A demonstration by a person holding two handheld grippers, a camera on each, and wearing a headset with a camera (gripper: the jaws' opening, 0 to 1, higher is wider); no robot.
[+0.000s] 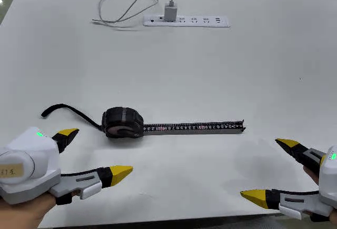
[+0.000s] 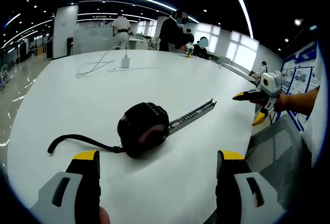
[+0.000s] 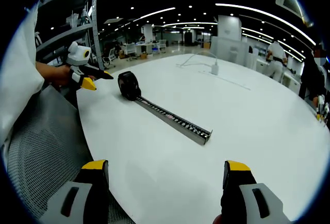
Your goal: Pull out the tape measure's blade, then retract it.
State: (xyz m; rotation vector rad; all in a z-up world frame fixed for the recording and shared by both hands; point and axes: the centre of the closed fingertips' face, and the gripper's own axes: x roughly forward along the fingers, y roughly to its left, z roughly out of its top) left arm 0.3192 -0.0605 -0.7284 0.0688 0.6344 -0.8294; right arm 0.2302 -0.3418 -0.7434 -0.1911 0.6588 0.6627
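A black tape measure (image 1: 122,122) (image 2: 143,129) (image 3: 129,85) lies on the white table, its blade (image 1: 194,128) (image 2: 192,115) (image 3: 174,118) pulled out to the right and flat on the surface. A black wrist strap (image 1: 68,111) (image 2: 80,141) trails from its left side. My left gripper (image 1: 97,152) (image 2: 160,162) hovers open near the table's front edge, just short of the case, holding nothing. My right gripper (image 1: 271,168) (image 3: 166,171) is open at the front right, a little short of the blade's end hook (image 1: 243,126) (image 3: 206,135).
A white power strip (image 1: 187,21) with a plugged charger (image 1: 170,12) and a looped grey cable (image 1: 124,5) lies at the back of the table. The table's front edge (image 1: 158,222) runs just under both grippers. People stand beyond the far side of the table.
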